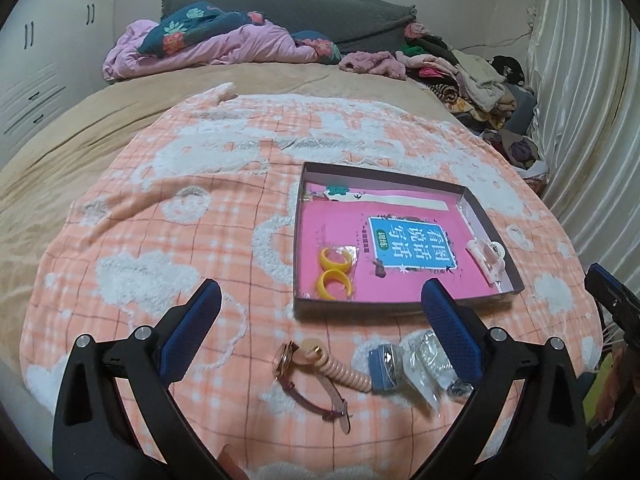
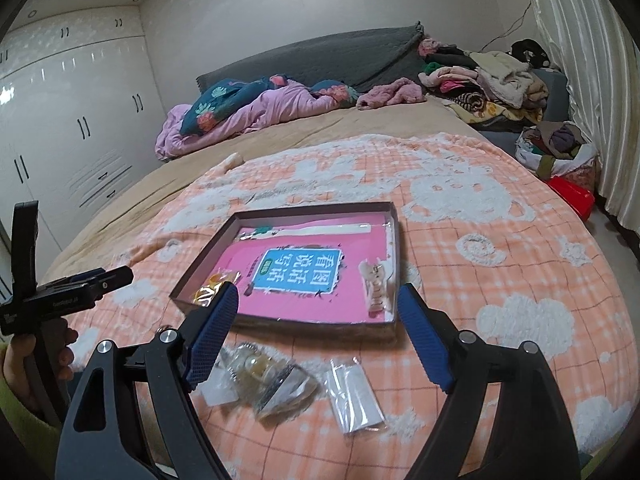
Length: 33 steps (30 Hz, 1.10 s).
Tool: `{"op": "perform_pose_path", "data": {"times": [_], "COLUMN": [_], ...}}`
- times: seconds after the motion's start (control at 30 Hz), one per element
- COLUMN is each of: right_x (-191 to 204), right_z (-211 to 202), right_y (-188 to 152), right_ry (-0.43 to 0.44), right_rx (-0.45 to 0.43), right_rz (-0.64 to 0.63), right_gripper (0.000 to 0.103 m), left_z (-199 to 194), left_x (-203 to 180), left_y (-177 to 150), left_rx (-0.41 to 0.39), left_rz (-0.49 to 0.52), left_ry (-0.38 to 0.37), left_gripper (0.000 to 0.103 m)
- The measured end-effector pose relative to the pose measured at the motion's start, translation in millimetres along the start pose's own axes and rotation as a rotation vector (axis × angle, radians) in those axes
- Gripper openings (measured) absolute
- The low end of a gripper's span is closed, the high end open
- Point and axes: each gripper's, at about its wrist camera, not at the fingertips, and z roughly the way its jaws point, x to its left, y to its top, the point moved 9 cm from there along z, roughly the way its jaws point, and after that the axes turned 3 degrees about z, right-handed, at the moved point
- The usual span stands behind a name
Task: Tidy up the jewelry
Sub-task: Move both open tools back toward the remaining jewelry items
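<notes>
— Where's the jewelry?
— Two yellow rings [image 1: 335, 274] and a pale hair claw [image 1: 489, 259] lie in the shallow box [image 1: 404, 303] on the pink book [image 1: 408, 246]. A watch [image 1: 298, 364], a small blue box [image 1: 383, 366] and clear bags [image 2: 354, 398] lie on the peach blanket [image 1: 160, 240], just in front of the shallow box.
— And the grippers?
— The left gripper [image 1: 320, 312] hangs above the watch, jaws spread wide, nothing between them. The right gripper [image 2: 316, 312] is also spread and empty.

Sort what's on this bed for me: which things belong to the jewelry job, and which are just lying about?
Job:
box tray
yellow rings
hair claw
watch
bagged pieces

Lying about:
purple quilt
clothes pile
dark headboard cover
</notes>
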Motion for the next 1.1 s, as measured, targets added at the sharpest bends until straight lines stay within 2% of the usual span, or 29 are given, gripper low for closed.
{"op": "perform_pose_path", "data": {"times": [0.6,1.1], "right_x": [30,47], "right_z": [6,35], "right_y": [-46,-97], "right_ry": [0.033,0.042], "right_rx": [0.103,0.24], "right_rz": [-0.042,-0.05], "right_gripper": [0.081,0.081], "left_z": [-8,4], "left_x": [14,25], "left_y": [-43,-88], "left_rx": [0.058,0.135], "left_rz": [-0.001,0.005], "left_ry": [0.026,0.053], "left_gripper": [0.094,0.094]}}
